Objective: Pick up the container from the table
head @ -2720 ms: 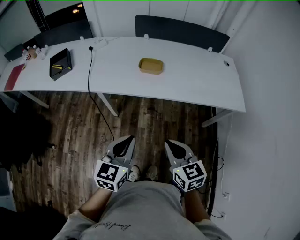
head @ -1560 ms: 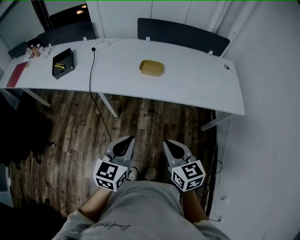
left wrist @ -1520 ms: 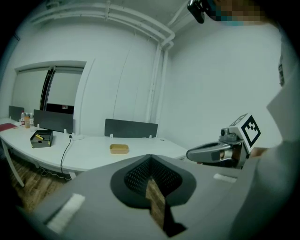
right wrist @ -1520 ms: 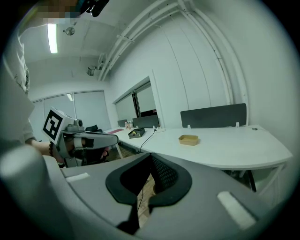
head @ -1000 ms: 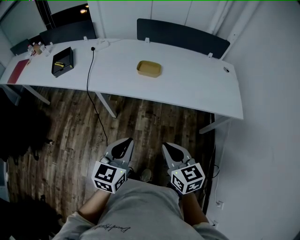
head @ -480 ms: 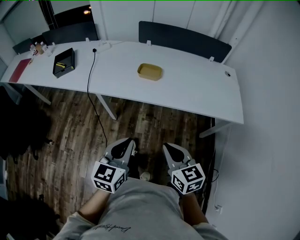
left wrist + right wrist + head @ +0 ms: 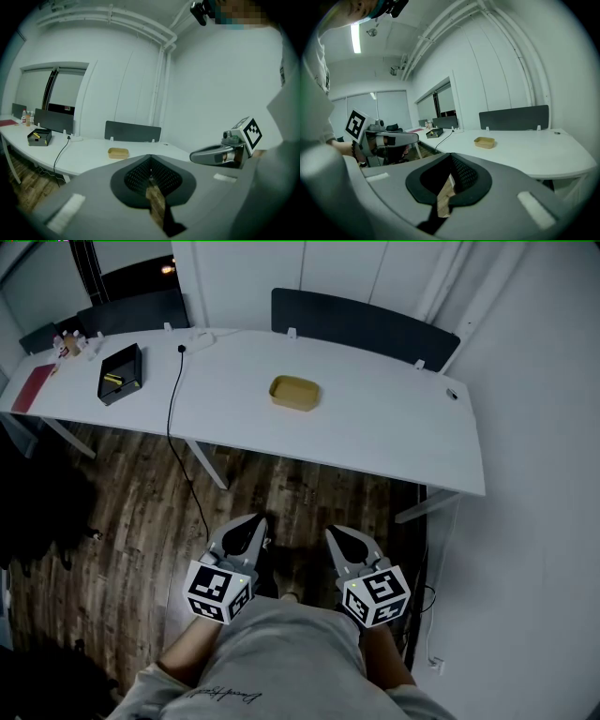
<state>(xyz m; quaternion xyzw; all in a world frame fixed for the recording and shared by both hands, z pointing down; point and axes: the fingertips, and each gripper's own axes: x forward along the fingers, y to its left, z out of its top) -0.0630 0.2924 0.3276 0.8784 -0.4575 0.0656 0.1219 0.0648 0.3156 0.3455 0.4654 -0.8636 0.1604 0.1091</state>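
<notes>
A shallow tan container (image 7: pixel 294 393) lies alone near the middle of the long white table (image 7: pixel 394 427). It also shows as a small tan dish in the left gripper view (image 7: pixel 118 153) and in the right gripper view (image 7: pixel 484 142). My left gripper (image 7: pixel 253 520) and right gripper (image 7: pixel 336 532) hang side by side at waist height over the wooden floor, well short of the table. Both are shut with nothing between the jaws, as the left gripper (image 7: pixel 150 162) and right gripper (image 7: pixel 451 160) show in their own views.
At the table's left end stand a black tray (image 7: pixel 120 373) with a yellow item, a red folder (image 7: pixel 30 388) and small bottles (image 7: pixel 67 343). A black cable (image 7: pixel 173 409) drops from the table to the floor. A dark divider panel (image 7: pixel 366 322) lines the far edge, and a white wall (image 7: pixel 544 474) closes the right side.
The table and container have slid a little lower and to the left in the head view as I step toward them. Both grippers keep their place before my body, shut.
</notes>
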